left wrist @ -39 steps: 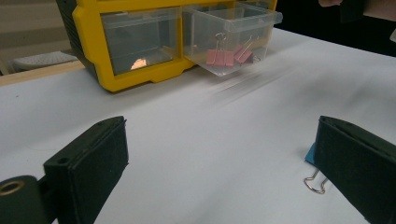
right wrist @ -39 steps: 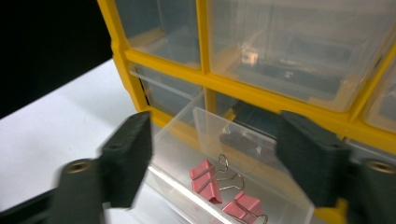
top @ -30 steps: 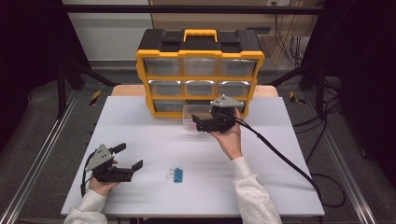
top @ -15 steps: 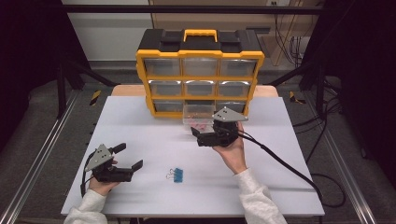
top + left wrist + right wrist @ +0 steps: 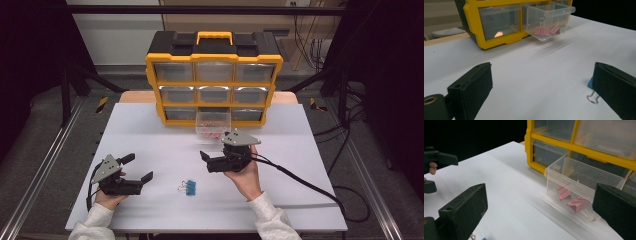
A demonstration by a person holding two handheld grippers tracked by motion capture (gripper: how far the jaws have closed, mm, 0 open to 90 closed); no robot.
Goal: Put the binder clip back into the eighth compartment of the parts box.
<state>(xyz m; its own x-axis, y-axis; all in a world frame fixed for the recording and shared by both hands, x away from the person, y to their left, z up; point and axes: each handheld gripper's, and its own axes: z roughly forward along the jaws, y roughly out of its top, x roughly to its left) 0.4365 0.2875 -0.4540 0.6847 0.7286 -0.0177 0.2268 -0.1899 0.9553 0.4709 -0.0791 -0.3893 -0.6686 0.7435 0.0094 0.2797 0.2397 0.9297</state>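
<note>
Near edge of the white surface (image 5: 150, 140): left gripper (image 5: 134, 182) rests w/ jaws wide apart, empty, and the small blue binder clip w/ wire handles (image 5: 190, 187) lies just right of it; in the left gripper view one jaw covers most of the clip, so a blind close could nudge it away rather than catch it. Mid-surface, right gripper (image 5: 212, 161) is held above the surface, jaws also wide, holding nothing. Farther off, the clear plastic drawer w/ pink binder clips (image 5: 213, 123) sticks out of the yellow-and-black organiser cabinet's (image 5: 214, 77) bottom row; a knock could prob. pull it out, and other drawers' contents are too dim to tell.

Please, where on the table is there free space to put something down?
Bare patches: the table's left part, between the yellow drawer box and the left tongs; also the right part, beyond the right tongs. Crowded: around the pulled-out drawer and the blue clip.
</note>
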